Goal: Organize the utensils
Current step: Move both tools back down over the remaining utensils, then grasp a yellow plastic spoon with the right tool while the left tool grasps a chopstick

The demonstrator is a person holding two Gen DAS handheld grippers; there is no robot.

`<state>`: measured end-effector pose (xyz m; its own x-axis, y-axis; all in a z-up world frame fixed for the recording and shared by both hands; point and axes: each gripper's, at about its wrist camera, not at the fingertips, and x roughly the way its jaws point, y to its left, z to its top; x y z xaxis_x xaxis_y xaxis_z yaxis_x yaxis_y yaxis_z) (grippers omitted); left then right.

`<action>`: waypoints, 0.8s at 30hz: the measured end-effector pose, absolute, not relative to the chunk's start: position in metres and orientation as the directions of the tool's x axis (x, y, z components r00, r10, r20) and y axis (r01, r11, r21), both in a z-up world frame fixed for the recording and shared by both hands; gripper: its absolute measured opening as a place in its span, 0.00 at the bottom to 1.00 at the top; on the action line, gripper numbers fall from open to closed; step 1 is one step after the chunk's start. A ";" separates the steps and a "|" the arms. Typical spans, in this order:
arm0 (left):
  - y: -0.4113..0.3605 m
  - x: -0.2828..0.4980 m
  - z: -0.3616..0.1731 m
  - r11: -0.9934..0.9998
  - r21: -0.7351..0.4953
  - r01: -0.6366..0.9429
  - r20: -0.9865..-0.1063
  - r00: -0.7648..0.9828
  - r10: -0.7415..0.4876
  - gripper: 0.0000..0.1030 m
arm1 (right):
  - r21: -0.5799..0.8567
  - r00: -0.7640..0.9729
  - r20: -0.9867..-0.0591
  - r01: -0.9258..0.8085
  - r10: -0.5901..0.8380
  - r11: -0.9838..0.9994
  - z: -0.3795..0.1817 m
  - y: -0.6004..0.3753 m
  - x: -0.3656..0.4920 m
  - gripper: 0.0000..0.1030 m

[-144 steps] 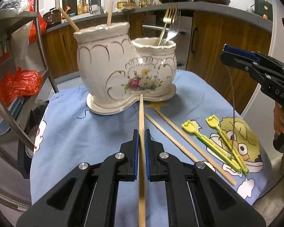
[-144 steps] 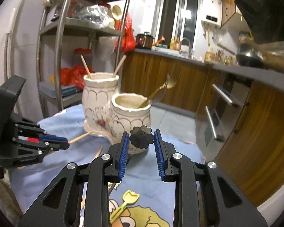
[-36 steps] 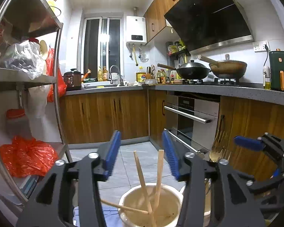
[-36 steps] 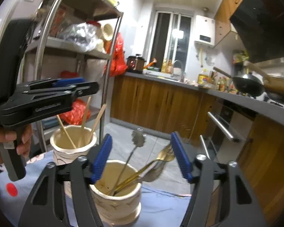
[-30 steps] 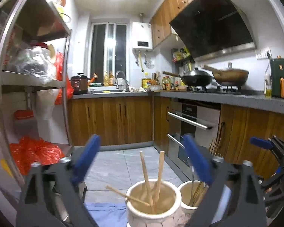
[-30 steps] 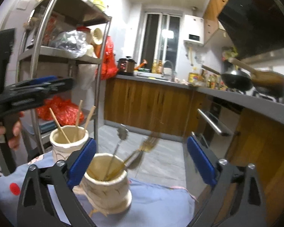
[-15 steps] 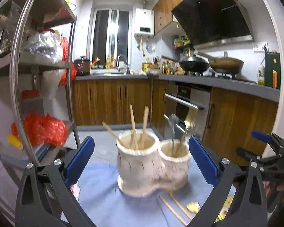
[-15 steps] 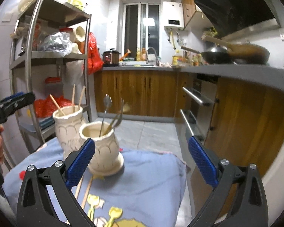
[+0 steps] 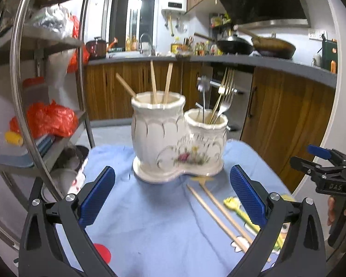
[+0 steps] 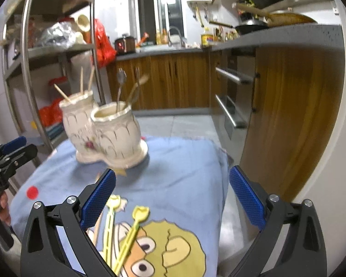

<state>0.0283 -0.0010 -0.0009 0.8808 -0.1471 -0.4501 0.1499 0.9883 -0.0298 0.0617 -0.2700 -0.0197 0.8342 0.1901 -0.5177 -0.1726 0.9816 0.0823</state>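
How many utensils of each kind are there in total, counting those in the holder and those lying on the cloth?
Chopsticks in the taller cup: 3
Chopsticks on the cloth: 2
Forks in the shorter cup: 2
Flower-topped utensil in the shorter cup: 1
Yellow picks on the cloth: 2
Total: 10

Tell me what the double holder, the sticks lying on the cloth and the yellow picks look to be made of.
Double holder: looks like glazed ceramic, glossy cream with gilt lines and painted flowers.
Sticks: probably wood or bamboo, matte pale tan.
Yellow picks: likely plastic, bright uniform yellow with moulded flower-shaped heads.
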 end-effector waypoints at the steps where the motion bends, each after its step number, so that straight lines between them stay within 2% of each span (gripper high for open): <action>1: -0.001 0.030 -0.004 0.988 -0.036 0.149 -0.461 0.875 -0.149 0.95 | 0.088 0.827 -0.528 -0.170 0.191 0.982 -0.023 -0.270 0.062 0.95; 6: -0.005 0.048 -0.028 0.984 -0.076 0.163 -0.574 0.799 -0.177 0.95 | 0.152 0.752 -0.621 -0.160 0.220 0.975 -0.040 -0.272 0.071 0.95; 10: -0.012 0.054 -0.038 0.982 -0.071 0.175 -0.616 0.767 -0.181 0.94 | 0.181 0.673 -0.693 -0.181 0.256 0.967 -0.055 -0.267 0.077 0.95; 13: -0.020 0.055 -0.043 0.980 -0.046 0.194 -0.637 0.750 -0.178 0.94 | 0.183 0.642 -0.714 -0.214 0.279 0.960 -0.061 -0.259 0.076 0.91; 18: -0.026 0.055 -0.048 0.978 -0.015 0.208 -0.662 0.731 -0.166 0.94 | 0.141 0.613 -0.740 -0.264 0.278 0.954 -0.066 -0.242 0.071 0.62; 21: -0.027 0.056 -0.051 0.978 0.000 0.207 -0.675 0.722 -0.152 0.92 | 0.131 0.591 -0.754 -0.292 0.286 0.947 -0.069 -0.235 0.069 0.50; 22: -0.026 0.057 -0.051 0.978 -0.002 0.206 -0.679 0.718 -0.153 0.91 | 0.130 0.585 -0.756 -0.304 0.293 0.944 -0.070 -0.232 0.068 0.49; 24: -0.025 0.057 -0.052 0.979 -0.010 0.205 -0.687 0.710 -0.156 0.89 | 0.122 0.575 -0.763 -0.320 0.295 0.939 -0.070 -0.228 0.067 0.39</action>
<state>0.0572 -0.0246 -0.0520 0.7098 -0.1560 -0.6870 0.2053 0.9787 -0.0101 0.0672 -0.2279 -0.0701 0.5748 0.2953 -0.7632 -0.3202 0.9394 0.1224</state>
